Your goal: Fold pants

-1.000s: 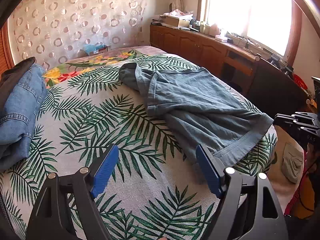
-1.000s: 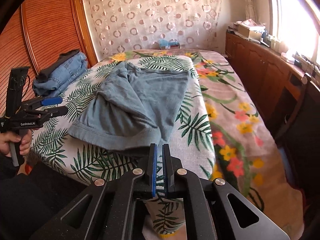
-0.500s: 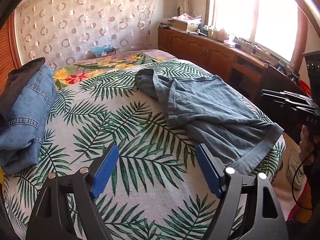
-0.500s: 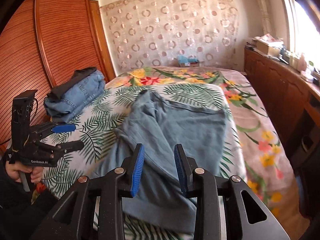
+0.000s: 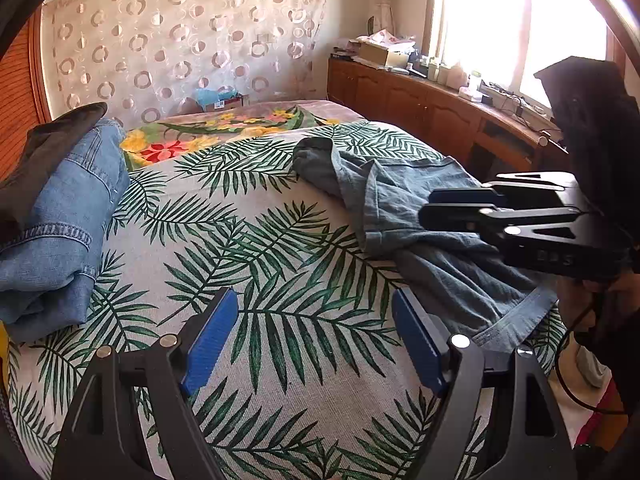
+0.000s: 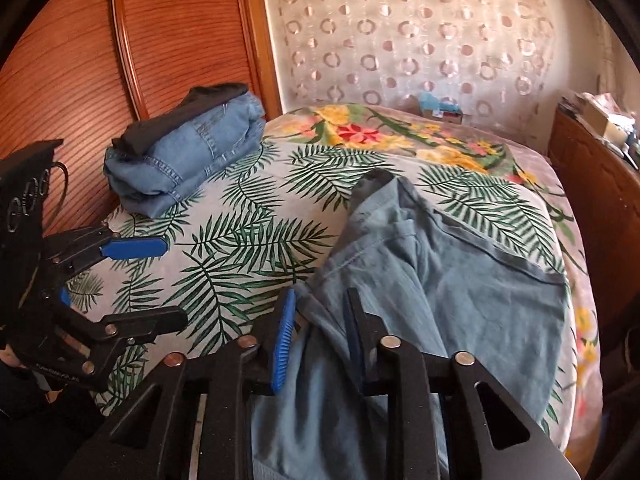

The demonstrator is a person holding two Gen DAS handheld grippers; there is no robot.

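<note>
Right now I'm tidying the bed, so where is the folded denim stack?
The denim stack lies at the bed's far left edge in the right wrist view, against the wooden wardrobe, well apart from the pants.

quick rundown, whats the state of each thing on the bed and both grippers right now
grey-blue pants: unfolded, rumpled, lying on the bed
folded jeans: folded in a stack, dark garment on top
dark garment: folded, resting on the jeans
left gripper: open, above bare bedspread, holding nothing
right gripper: open, over the pants, fabric between the fingers, not clamped
bedspread: spread flat
</note>
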